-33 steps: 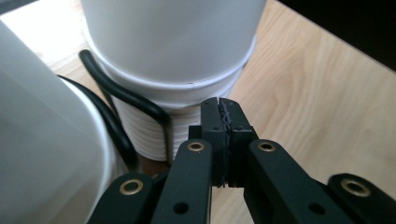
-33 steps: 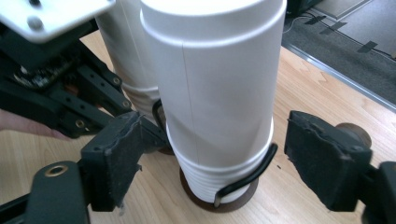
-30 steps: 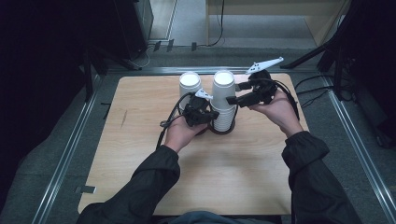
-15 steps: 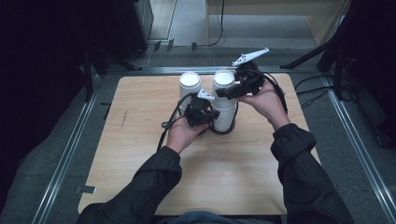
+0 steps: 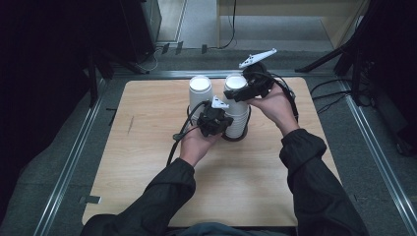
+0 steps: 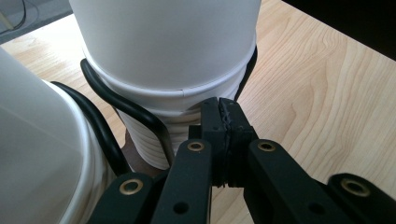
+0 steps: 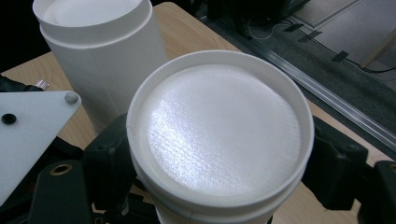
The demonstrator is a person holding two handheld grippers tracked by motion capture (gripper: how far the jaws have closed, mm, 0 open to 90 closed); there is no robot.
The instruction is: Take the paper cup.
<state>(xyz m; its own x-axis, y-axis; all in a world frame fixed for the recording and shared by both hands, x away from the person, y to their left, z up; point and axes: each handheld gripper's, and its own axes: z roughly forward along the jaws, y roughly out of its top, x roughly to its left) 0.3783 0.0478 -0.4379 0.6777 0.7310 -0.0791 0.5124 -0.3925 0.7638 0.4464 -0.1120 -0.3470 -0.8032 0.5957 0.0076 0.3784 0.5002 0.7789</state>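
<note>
Gripping the top cup (image 7: 219, 135) of the right-hand cup stack (image 5: 236, 110), the right gripper (image 5: 246, 93) is closing its jaws w/ pads on both sides of the upturned cup. Left gripper (image 5: 216, 120) is sitting w/ jaws clenched together, empty, tips at the stack's lower rims. Second stack (image 5: 200, 96) is standing just beside it, both near the far edge of the table (image 5: 147, 162).

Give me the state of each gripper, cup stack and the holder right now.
Left gripper: shut, empty, at the stack's base.
Right gripper: jaws just closing, pads apparently pressing the top cup.
Top cup: upside down, on its stack.
Stack under it: upright in holder.
Other stack: upright, untouched.
Wire holder: resting on the table.
</note>
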